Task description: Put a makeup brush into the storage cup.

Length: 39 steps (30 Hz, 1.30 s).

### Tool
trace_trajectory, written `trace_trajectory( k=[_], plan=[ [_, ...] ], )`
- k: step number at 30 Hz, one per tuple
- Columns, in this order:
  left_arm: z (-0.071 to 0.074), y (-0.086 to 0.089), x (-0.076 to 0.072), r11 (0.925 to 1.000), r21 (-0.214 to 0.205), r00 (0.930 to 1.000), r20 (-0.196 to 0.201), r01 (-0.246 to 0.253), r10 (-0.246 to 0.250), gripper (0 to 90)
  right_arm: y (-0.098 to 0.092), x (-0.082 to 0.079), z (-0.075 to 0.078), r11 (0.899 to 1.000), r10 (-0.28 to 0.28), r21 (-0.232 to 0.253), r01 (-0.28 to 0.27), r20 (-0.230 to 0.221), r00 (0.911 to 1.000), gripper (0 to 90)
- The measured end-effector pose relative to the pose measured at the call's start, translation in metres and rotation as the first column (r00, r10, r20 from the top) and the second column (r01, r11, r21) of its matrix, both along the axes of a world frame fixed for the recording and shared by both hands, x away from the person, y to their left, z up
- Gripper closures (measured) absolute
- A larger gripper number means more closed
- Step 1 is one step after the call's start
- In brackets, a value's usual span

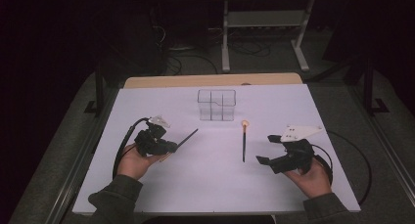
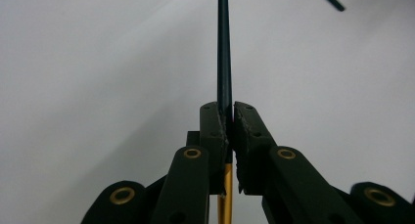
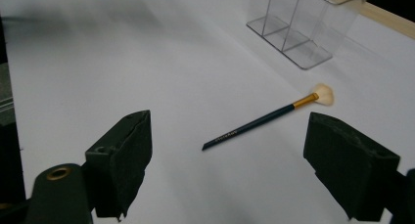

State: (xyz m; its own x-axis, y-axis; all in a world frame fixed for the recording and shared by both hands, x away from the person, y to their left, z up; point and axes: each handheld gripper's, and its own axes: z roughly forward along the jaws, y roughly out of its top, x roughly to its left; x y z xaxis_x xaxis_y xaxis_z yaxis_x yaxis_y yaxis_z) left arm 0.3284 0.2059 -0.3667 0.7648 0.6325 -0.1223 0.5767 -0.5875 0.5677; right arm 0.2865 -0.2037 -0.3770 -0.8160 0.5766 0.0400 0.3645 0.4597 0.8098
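Working across a white table (image 1: 147, 185), the largest thing here, with a strip of bare wood at its far edge. Next in size: a clear organizer (image 1: 216, 105) with upright compartments, standing near the far middle of the table; nothing can be seen inside it. Left tongs (image 1: 169, 146) pressed together on a thin dark brush handle (image 2: 224, 53); in the left gripper view the handle runs straight out between the pads, with a gold ferrule (image 2: 224, 194) behind them, so the bristle end sits back toward the hand. That brush angles toward the organizer, apparently clear of the table. Right tongs (image 1: 267, 148) spread wide, nothing between them, pointed at a second brush (image 3: 266, 120) that lies flat on the table between the two hands, pale fan bristles (image 3: 324, 94) toward the organizer, dark tip toward the person. Judgement: first brush picked up and in carry; second awaiting pickup. Next move likely calls for carrying the held brush over an open compartment, tilting it upright and lowering it before release; the right tongs would need to descend squarely astride the thin handle.
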Motion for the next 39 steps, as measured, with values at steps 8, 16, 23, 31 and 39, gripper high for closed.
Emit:
trace_trajectory(
  k=[8, 16, 23, 31, 39],
  plan=[
    [0.009, 0.001, -0.006, 0.9983, -0.028, 0.9987, 0.006, 0.050, -0.050, 83.2, 0.018, 0.010, 0.021, 0.997, 0.075, -0.022, -0.075, -0.012, 0.9971, 17.3],
    [0.013, -0.001, -0.010, 0.9950, -0.044, 0.9960, 0.012, 0.089, -0.089, 83.2, 0.033, 0.020, 0.037, 0.989, 0.144, -0.036, -0.145, -0.039, 0.9888, 18.0],
    [0.017, -0.006, -0.015, 0.9914, -0.056, 0.9928, 0.028, 0.118, -0.117, 83.2, 0.043, 0.027, 0.049, 0.979, 0.195, -0.058, -0.197, -0.032, 0.9803, 19.0],
    [0.020, -0.014, -0.018, 0.9828, -0.054, 0.9839, 0.036, 0.177, -0.175, 83.2, 0.049, 0.031, 0.058, 0.969, 0.236, -0.063, -0.237, -0.034, 0.9713, 19.7],
    [0.022, -0.022, -0.022, 0.9701, -0.057, 0.9713, 0.044, 0.236, -0.234, 83.2, 0.057, 0.032, 0.065, 0.959, 0.272, -0.071, -0.275, -0.046, 0.9612, 22.0]
  ],
)
